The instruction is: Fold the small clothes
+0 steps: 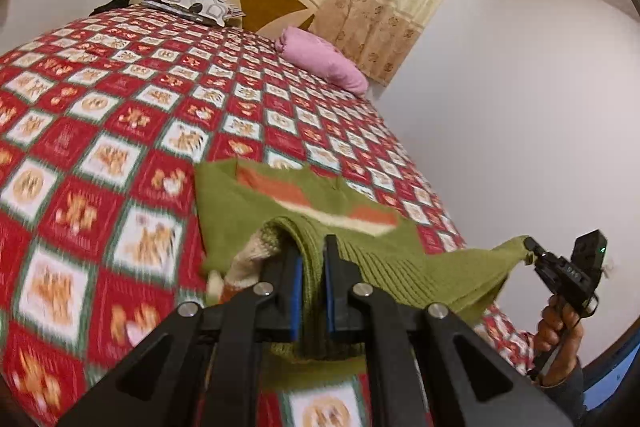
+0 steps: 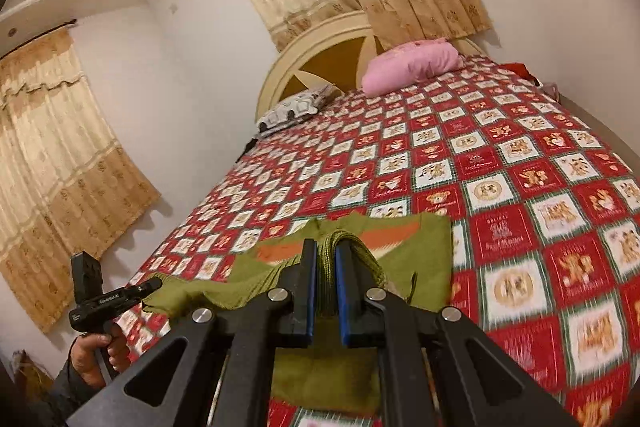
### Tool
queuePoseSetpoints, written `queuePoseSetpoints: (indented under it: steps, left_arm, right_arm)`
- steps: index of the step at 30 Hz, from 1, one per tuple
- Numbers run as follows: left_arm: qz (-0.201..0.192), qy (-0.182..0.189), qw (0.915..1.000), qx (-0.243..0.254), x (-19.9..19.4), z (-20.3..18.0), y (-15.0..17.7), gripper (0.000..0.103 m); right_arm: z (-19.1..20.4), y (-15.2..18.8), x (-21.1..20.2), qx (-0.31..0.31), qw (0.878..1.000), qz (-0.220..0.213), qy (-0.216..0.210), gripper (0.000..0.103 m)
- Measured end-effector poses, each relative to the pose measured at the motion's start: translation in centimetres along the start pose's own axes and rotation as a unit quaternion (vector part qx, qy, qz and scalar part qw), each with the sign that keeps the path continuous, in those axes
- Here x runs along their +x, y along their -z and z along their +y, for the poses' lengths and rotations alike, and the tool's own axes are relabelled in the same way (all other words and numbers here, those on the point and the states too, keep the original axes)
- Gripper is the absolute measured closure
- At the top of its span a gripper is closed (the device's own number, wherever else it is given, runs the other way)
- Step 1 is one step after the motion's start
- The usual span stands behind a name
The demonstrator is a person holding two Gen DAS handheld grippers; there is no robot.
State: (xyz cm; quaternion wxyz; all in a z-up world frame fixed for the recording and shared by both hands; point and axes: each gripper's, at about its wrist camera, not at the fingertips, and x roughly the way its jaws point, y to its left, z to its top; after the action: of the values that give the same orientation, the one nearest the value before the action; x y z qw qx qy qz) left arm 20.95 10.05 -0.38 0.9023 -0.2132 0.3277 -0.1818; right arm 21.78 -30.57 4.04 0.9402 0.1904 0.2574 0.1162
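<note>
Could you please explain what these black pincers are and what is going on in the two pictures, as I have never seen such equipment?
A person holds a hand-held two-finger gripper in each hand, each carrying a forward-looking camera. One picture comes from the left gripper, the other from the right gripper. Both are shut on the ribbed edge of a green knitted sweater lifted over a bed with a red checked bedspread. Two pillows lie near the headboard: a pink pillow and a grey patterned pillow.
</note>
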Motion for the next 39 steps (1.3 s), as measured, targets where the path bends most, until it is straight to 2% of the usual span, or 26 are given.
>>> queuePoseSetpoints:
  steps: [3,5,9,10,11,12,13,14,15,17,19,21,24,27,29,32,36,37,38,39]
  left_arm:
    - [0.012,-0.015,0.9998,0.005,3.2,1.0,-2.0,0.094]
    - [0.034,-0.009,0.9994,0.007,5.4,1.6,-2.7,0.094]
    - [0.065,-0.056,0.996,0.023,9.5,2.8,-2.8,0.092]
    - [0.073,-0.079,0.9941,0.018,10.4,3.5,-2.8,0.089]
    - [0.072,-0.088,0.9935,0.008,10.7,4.0,-2.9,0.083]
    - [0.068,-0.098,0.9929,-0.006,10.7,4.7,-3.1,0.071]
    - [0.068,-0.103,0.9923,-0.015,10.6,5.1,-3.3,0.063]
    - [0.061,-0.101,0.9927,-0.025,10.0,5.6,-3.5,0.049]
    - [0.051,-0.098,0.9935,-0.028,9.3,5.8,-3.5,0.036]
    - [0.034,-0.122,0.9919,-0.013,7.8,5.9,-3.5,0.022]
    - [0.03,-0.13,0.9911,0.009,6.8,6.1,-3.4,0.019]
    - [0.043,-0.137,0.9894,0.022,6.8,6.1,-3.1,0.015]
    - [0.057,-0.135,0.9882,0.047,7.6,5.6,-3.0,0.012]
    - [0.073,-0.132,0.9841,0.094,9.2,3.7,-2.6,0.008]
    - [0.095,-0.136,0.9764,0.137,10.8,2.0,-2.1,0.007]
    - [0.129,-0.148,0.9591,0.204,13.2,-0.3,-1.0,0.007]
    - [0.163,-0.177,0.9323,0.27,16.6,-2.0,0.0,0.007]
    - [0.161,-0.204,0.9221,0.287,17.5,-2.0,-0.2,0.008]
    - [0.158,-0.213,0.9204,0.287,17.7,-1.9,-0.5,0.011]
    - [0.156,-0.214,0.9225,0.281,17.7,-1.6,-1.0,0.015]
  right_arm:
    - [-1.5,-1.5,3.6,0.01,1.0,0.02,0.012,0.095]
    - [-2.5,-1.9,6.5,0.008,0.999,0.038,0.032,0.095]
    - [-5.2,-1.2,12.5,0.023,0.994,0.093,0.058,0.094]
    - [-5.8,-1.0,13.6,0.025,0.992,0.101,0.066,0.092]
    - [-6.4,-0.9,15.1,0.017,0.989,0.112,0.092,0.087]
    - [-6.8,-0.8,15.6,0.006,0.987,0.111,0.115,0.064]
    - [-6.7,-1.0,16.0,-0.014,0.984,0.104,0.144,0.046]
    - [-6.6,-1.1,16.0,-0.037,0.983,0.096,0.153,0.025]
    - [-6.3,-1.1,15.6,-0.054,0.984,0.085,0.144,0.025]
    - [-6.0,-1.1,14.9,-0.08,0.982,0.084,0.149,0.025]
    - [-5.9,-0.8,14.4,-0.104,0.979,0.083,0.153,0.025]
    - [-6.4,-0.4,13.9,-0.104,0.98,0.09,0.143,0.025]
    - [-7.4,0.2,13.6,-0.099,0.98,0.101,0.142,0.025]
    - [-8.4,0.7,13.9,-0.089,0.978,0.118,0.145,0.025]
    - [-8.9,0.9,13.7,-0.079,0.979,0.12,0.145,0.025]
    - [-9.2,1.0,13.5,-0.076,0.979,0.122,0.142,0.025]
    - [-9.1,1.3,13.7,-0.085,0.977,0.134,0.141,0.025]
    - [-9.1,1.3,13.7,-0.087,0.977,0.137,0.14,0.025]
    - [-9.1,1.2,13.6,-0.089,0.976,0.139,0.139,0.025]
    - [-9.1,1.1,13.6,-0.09,0.976,0.141,0.138,0.025]
